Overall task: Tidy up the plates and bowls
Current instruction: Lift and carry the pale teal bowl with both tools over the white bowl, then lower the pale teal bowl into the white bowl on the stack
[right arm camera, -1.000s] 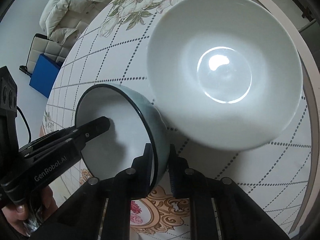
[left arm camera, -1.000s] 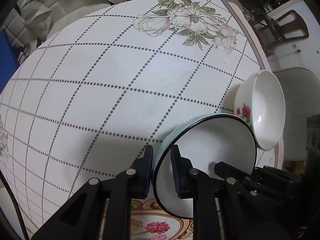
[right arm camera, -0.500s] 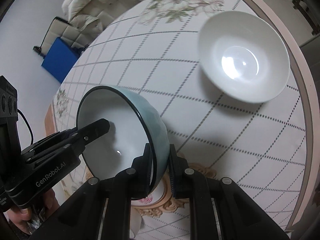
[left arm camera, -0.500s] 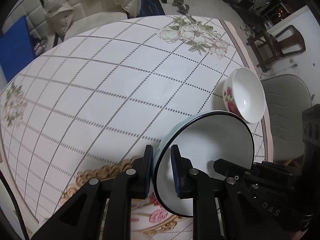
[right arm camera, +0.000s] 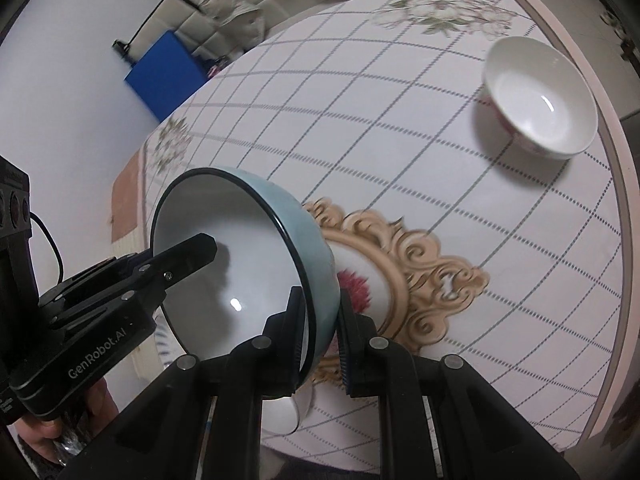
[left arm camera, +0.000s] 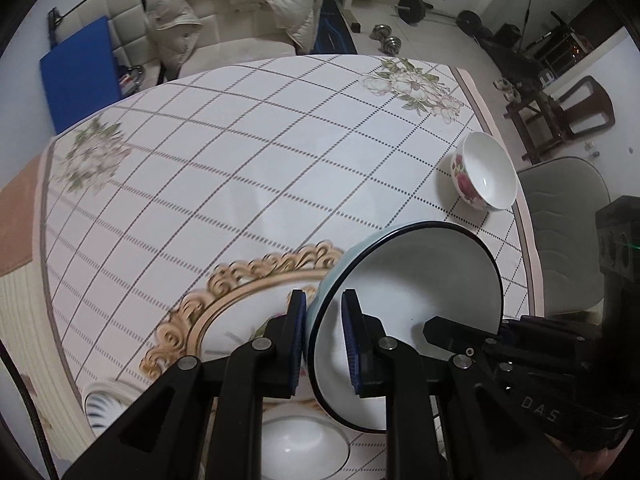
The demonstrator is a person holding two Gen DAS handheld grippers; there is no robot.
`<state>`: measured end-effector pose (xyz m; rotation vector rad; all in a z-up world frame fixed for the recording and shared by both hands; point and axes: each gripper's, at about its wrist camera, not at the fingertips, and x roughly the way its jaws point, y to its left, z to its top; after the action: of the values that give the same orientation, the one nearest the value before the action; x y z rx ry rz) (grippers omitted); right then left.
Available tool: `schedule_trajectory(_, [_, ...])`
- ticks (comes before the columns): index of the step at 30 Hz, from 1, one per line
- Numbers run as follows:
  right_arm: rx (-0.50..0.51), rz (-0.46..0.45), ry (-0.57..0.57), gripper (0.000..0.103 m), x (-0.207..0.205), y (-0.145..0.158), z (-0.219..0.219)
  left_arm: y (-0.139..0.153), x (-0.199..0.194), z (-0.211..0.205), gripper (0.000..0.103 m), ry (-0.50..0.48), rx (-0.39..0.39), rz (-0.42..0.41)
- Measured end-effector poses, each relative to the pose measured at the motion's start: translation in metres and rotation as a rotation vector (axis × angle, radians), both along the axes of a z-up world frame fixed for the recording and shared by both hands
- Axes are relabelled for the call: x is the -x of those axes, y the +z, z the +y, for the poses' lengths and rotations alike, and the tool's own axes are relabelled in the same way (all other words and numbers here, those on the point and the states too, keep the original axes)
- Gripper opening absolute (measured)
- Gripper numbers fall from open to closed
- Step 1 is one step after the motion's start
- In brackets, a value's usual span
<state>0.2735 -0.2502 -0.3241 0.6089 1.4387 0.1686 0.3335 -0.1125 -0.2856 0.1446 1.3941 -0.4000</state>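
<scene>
Blue-walled bowl (left arm camera: 404,320) pinched by both tongs (left arm camera: 323,336) (right arm camera: 322,330)

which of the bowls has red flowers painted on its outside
The small white bowl standing alone near the table's edge. The light blue bowl held by both grippers is plain with a dark rim.

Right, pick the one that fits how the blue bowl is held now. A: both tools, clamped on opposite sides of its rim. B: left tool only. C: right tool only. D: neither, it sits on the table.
A: the left tool and the right tool each pinch the rim of the blue bowl.
</scene>
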Motion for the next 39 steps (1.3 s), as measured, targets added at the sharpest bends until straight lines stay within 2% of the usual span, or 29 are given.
schedule_trajectory(9, [-0.010, -0.021, 0.097, 0.017, 0.023, 0.018, 0.046, 0.024, 0.041, 0.043, 0.016, 0.049, -0.010, -0.068])
schedule_trajectory(13, [-0.013, -0.016, 0.135, 0.017, 0.033, 0.017, 0.064, 0.019, 0.055, 0.064, 0.016, 0.097, 0.012, -0.046])
schedule_trajectory(19, [-0.028, 0.005, 0.180, 0.017, 0.048, 0.006, 0.084, 0.004, 0.082, 0.089, 0.016, 0.148, 0.032, -0.010])
schedule_trajectory(26, [-0.028, 0.055, 0.225, 0.017, 0.065, -0.018, 0.104, -0.027, 0.103, 0.109, 0.016, 0.179, 0.023, 0.056])
schedule_trajectory(32, [-0.023, 0.114, 0.247, 0.017, 0.076, -0.051, 0.115, -0.051, 0.110, 0.112, 0.016, 0.186, 0.008, 0.097])
schedule_trajectory(39, [-0.006, 0.161, 0.266, 0.017, 0.079, -0.073, 0.123, -0.071, 0.112, 0.115, 0.016, 0.185, -0.011, 0.133])
